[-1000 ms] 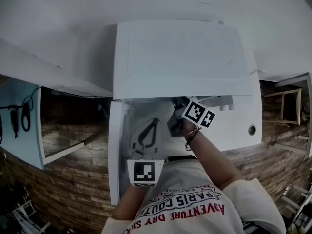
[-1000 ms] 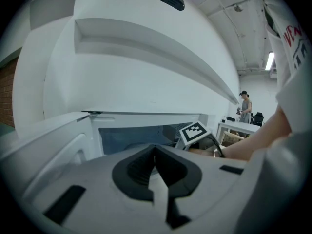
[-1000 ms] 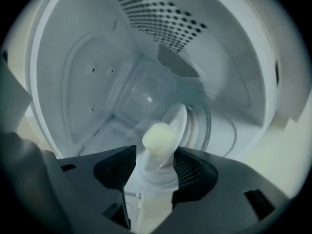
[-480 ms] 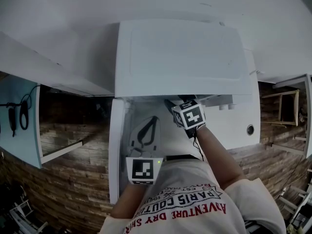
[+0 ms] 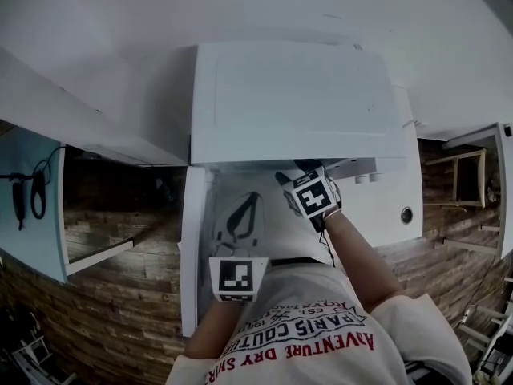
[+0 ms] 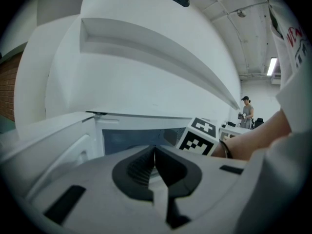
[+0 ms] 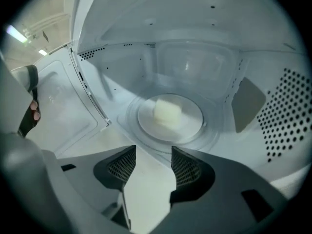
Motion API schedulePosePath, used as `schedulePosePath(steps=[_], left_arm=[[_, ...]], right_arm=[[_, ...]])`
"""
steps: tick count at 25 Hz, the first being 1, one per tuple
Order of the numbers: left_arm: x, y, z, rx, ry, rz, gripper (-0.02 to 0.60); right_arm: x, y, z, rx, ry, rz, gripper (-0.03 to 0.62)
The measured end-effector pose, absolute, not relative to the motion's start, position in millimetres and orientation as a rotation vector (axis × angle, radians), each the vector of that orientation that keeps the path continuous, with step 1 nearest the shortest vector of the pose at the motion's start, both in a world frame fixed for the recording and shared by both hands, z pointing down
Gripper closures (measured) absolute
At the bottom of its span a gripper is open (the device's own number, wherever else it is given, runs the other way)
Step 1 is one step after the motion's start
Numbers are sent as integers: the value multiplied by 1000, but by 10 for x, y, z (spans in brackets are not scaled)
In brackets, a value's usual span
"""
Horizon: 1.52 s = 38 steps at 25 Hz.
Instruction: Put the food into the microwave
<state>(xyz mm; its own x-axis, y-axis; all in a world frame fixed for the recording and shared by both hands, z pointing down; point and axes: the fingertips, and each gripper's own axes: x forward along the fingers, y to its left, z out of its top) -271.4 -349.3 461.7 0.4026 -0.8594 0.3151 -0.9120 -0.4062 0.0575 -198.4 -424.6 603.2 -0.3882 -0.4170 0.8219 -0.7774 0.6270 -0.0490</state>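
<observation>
A white microwave [image 5: 296,95] stands with its door [image 5: 189,247] swung open to the left. A pale yellow block of food [image 7: 167,112] lies on the glass turntable [image 7: 192,130] inside, free of any gripper. My right gripper [image 7: 153,152] points down into the cavity just short of the turntable. Its jaws are closing from wide, with nothing between them. In the head view only its marker cube [image 5: 313,197] shows, at the opening's edge. My left gripper [image 5: 247,199] [image 6: 155,152] hangs shut in front of the open door, holding nothing.
The control panel with a round knob [image 5: 406,214] is right of the opening. A light-blue cabinet [image 5: 32,207] stands at the left and a wooden stool [image 5: 469,179] at the right. A person [image 6: 247,112] stands far off in the room.
The right gripper has rolled about its own axis, so its marker cube now faces differently, and it shifted slightly left at the opening. The left gripper has stayed put.
</observation>
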Motion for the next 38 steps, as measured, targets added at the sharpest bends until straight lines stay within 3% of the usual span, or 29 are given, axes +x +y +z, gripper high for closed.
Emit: schedulePosePath(steps=[2,4,7,15,26,38], left_arm=[[-2718,-3500,4586,2428,-1574,334,575],[-2719,-3508,4558,2421,-1579,325,575],[-2704,-3504,4537,2448,-1572,332,575],[-2620,-3484,4399,2473,-1557,298,575],[-2518,-3539,3640,2628,-1628,206,575],[-2629,-3519,3324,2638,-1697,127,575]], right_arm=[[-1913,-4241,5933,1000,-2040,544,405],[-1849,-4222,5807,1070,-2061,525,526],[-1779,-4136,5602,1140,-2100,505,571],[-1689,-3890,4856,1319,-2317,578,582],[-1481,-3762,3685,1550,-2583,276,583],[-1515,-3607,3322,1515,-2678,121,582]])
